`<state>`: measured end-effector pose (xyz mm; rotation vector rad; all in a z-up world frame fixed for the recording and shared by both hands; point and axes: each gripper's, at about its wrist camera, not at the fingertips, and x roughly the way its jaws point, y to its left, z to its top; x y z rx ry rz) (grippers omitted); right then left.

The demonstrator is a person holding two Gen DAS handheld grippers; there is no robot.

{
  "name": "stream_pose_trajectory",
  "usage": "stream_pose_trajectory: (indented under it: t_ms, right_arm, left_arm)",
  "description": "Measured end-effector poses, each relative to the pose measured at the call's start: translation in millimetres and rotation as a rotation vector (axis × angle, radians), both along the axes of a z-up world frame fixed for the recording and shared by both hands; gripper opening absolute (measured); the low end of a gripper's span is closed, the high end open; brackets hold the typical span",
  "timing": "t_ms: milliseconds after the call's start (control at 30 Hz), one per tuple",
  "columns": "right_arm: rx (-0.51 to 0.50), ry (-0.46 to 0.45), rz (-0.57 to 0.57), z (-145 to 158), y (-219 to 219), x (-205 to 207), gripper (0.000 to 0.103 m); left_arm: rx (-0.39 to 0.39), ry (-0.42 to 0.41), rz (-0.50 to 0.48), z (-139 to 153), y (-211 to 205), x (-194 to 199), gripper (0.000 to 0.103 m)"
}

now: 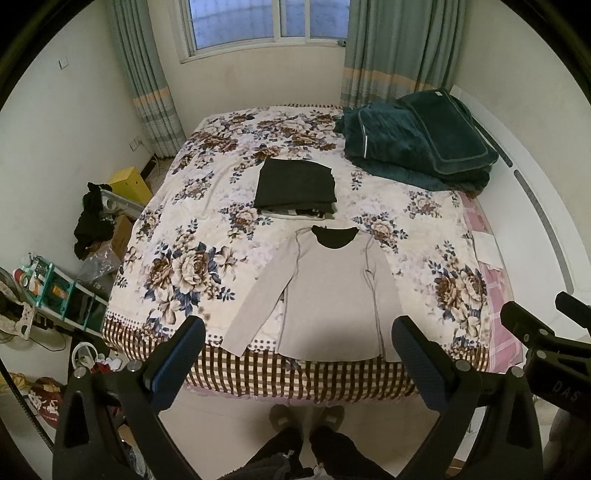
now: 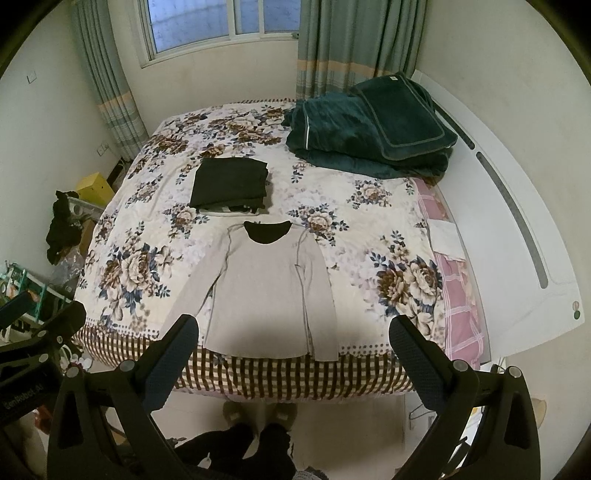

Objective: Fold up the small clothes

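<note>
At the far left, beside the bed, a teal shelf (image 1: 55, 291) stands crowded with small items, and a heap of black clothing (image 1: 92, 221) lies on boxes next to a yellow box (image 1: 129, 182). A green curtain (image 1: 147, 74) hangs on the left side of the window (image 1: 266, 22).

The left gripper (image 1: 299, 336) hangs above the near edge of the bed, its two fingers (image 1: 177, 363) spread wide apart and holding nothing. Between those fingers, in the left wrist view, lies the grey shirt (image 1: 328, 291). It is spread flat on the flowered bedspread (image 1: 184, 266), collar toward the far side with a dark lining showing at the neck, hem at the near checked border. Its left sleeve runs out at a slant toward the near left; the right sleeve lies straight down along the body. Just beyond the collar sits a stack of folded clothes (image 1: 295, 184), a dark piece on top.

The right gripper (image 2: 293, 334) is likewise held above the near edge, fingers (image 2: 417, 360) wide apart and empty, not touching the shirt (image 2: 266, 291). In its view the shirt sits slightly left of centre, and the folded stack (image 2: 231, 182) lies farther off.

On the far right corner of the bed rests a dark green blanket (image 2: 365, 129), roughly folded. A pink checked sheet (image 2: 458, 295) shows along the right edge, against the white headboard (image 2: 517, 221).
</note>
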<state>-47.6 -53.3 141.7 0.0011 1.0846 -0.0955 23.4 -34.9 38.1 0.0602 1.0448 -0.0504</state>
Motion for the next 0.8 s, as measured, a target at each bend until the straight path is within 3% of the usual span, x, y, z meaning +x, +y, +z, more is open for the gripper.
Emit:
stream_pose_trajectory:
  t_ms: [467,600,700,800]
  right_arm:
    - [0.0,0.0,-0.005,-3.9,3.7,3.5,0.103]
    - [0.005,0.008,-0.017,17.4,0.5,17.0,0.103]
    - [0.021,0.02,-0.051,17.8,-3.7,24.7,0.103]
    - [0.042,0.029,-0.107,-3.0,-14.7,33.8,0.103]
  left_arm:
    - [-0.013,0.004,-0.003,-0.5,-1.6,8.3,0.103]
    - [-0.011,0.004,-0.004,-2.8,0.1,7.4,0.103]
    - [0.007,-0.02,0.005,-15.8,-1.5,19.4,0.103]
    - [0.045,-0.062,0.02,-44.1,2.4,34.9,0.103]
